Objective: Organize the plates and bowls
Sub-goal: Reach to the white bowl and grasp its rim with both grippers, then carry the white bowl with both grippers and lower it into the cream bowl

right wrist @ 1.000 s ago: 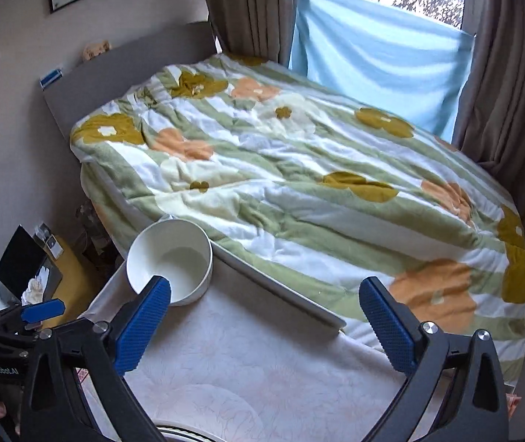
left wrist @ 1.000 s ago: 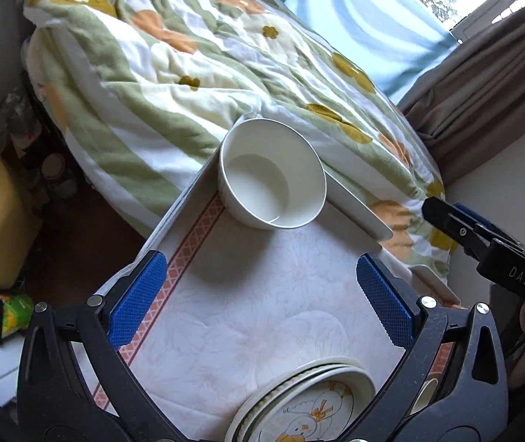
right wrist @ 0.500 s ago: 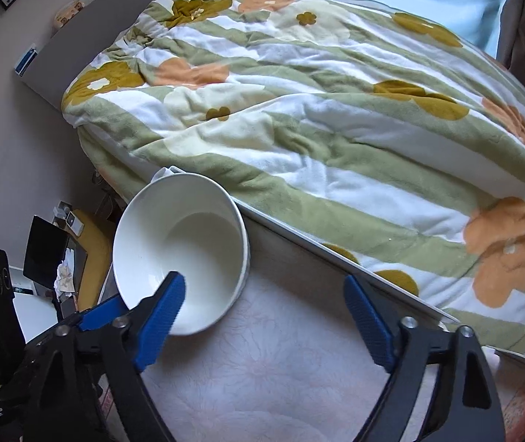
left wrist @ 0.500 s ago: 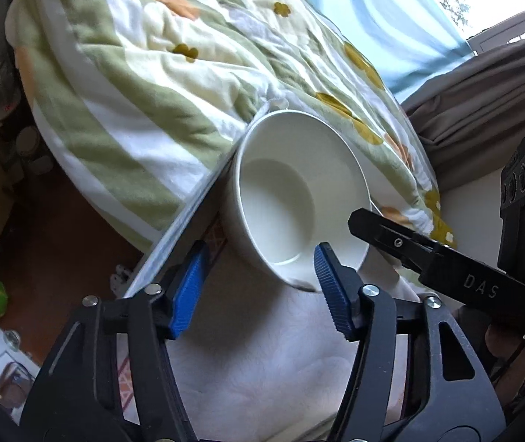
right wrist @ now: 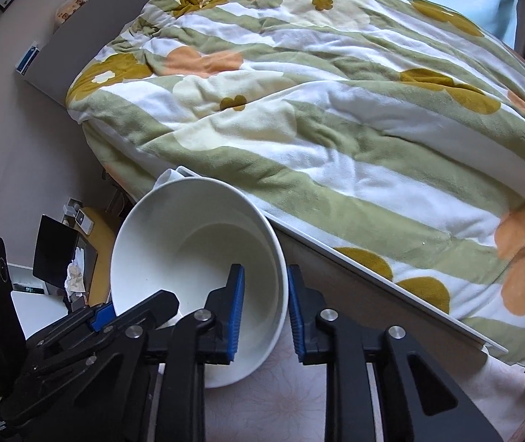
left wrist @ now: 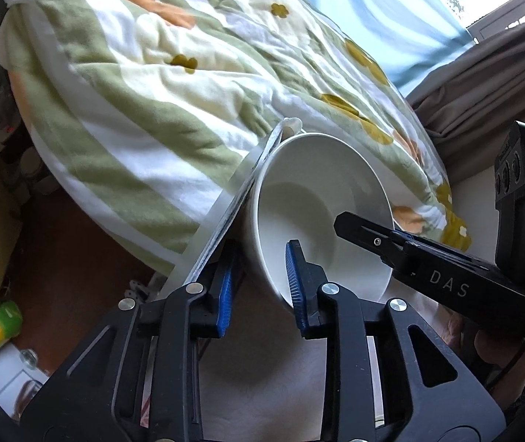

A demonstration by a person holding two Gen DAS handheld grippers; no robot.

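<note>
A white bowl point(left wrist: 321, 199) stands at the far left corner of the table point(left wrist: 262, 386), next to the bed. My left gripper point(left wrist: 260, 287) is shut on its left wall, one blue pad inside and one outside. My right gripper point(right wrist: 264, 309) is shut on its right wall in the same way; the bowl shows in the right wrist view point(right wrist: 196, 258) too. The right gripper also shows in the left wrist view point(left wrist: 428, 258) at the bowl's right rim. The bowl is empty.
A bed with a green, white and orange flowered quilt point(right wrist: 336, 110) runs along the table's far edge. The table has a pale flowered cloth point(right wrist: 281, 397). A yellow cabinet point(right wrist: 97, 243) and clutter stand on the floor to the left.
Both grippers moved forward to the bowl and closed on its walls, the left on the left side and the right on the right side. The stacked plates left the left wrist view.
</note>
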